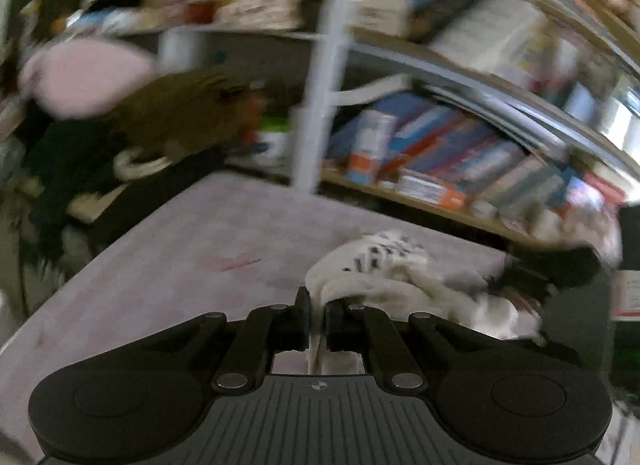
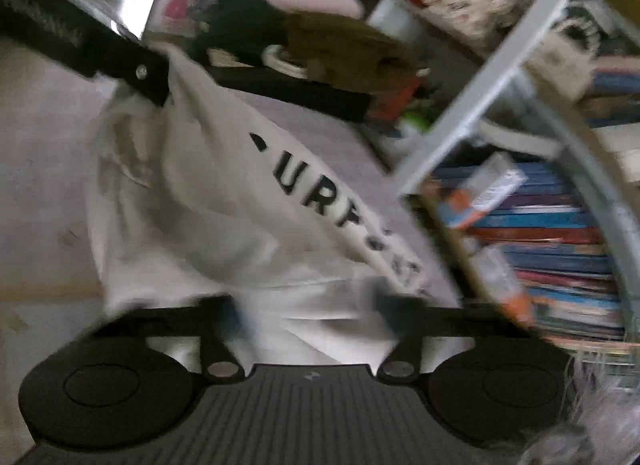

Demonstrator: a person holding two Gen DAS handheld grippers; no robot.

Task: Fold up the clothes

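Left tongs (image 1: 317, 315) clamped on white garment (image 1: 384, 281); right tongs (image 2: 308, 311) spread wide over garment.

Pink bed surface (image 1: 168, 249) left of the white garment (image 1: 400, 281) lies bare, open room for a gripper. Right of and behind the garment, the bookshelf (image 1: 460, 161) and its grey upright post (image 1: 320, 105) crowd close. Piled clothes and bags (image 1: 160, 117) block the far left corner.
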